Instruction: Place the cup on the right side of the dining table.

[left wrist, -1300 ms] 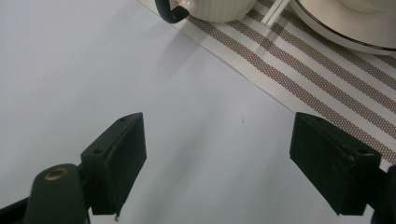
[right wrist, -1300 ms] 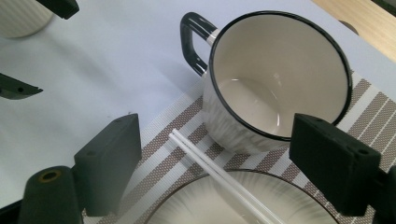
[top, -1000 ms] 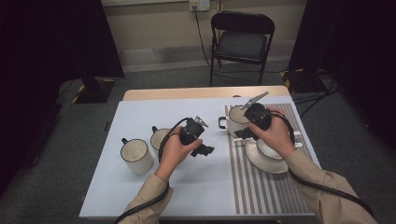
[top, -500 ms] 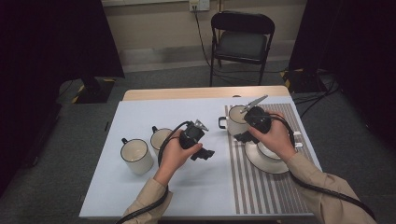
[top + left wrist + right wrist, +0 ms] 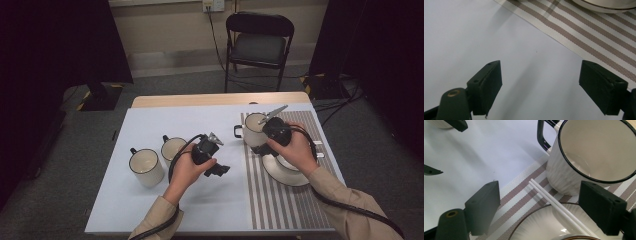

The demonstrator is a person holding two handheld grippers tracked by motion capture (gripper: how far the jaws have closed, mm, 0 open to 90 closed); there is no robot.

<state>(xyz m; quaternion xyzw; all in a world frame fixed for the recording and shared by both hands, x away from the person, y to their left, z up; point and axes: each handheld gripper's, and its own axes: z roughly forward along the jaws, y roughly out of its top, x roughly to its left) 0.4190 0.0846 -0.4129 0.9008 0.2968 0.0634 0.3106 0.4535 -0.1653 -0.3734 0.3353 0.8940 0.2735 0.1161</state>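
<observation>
The person's right gripper (image 5: 260, 148) hangs low over the striped mat (image 5: 280, 200), its fingers (image 5: 602, 210) spread wide and holding nothing. Through that gripper's own view, a pair of white chopsticks (image 5: 559, 210) runs between the two fingers, lying across the near edge of a plate (image 5: 541, 227) and out onto the mat. Just beyond them stands a white mug (image 5: 594, 157) with a dark rim, upright on the mat, its black handle pointing towards the bare part of the tabletop (image 5: 150, 200). From above, that mug (image 5: 252, 130) sits just beside the plate (image 5: 280, 172), at the mat's left edge. The left gripper (image 5: 220, 170) is held over the plain tabletop, between the mat and two more mugs: a small mug (image 5: 172, 148) close to the hand and a bigger mug (image 5: 145, 166) further left. Its fingers (image 5: 486, 85) are also wide apart and empty, with the mat's edge just ahead of them.
</observation>
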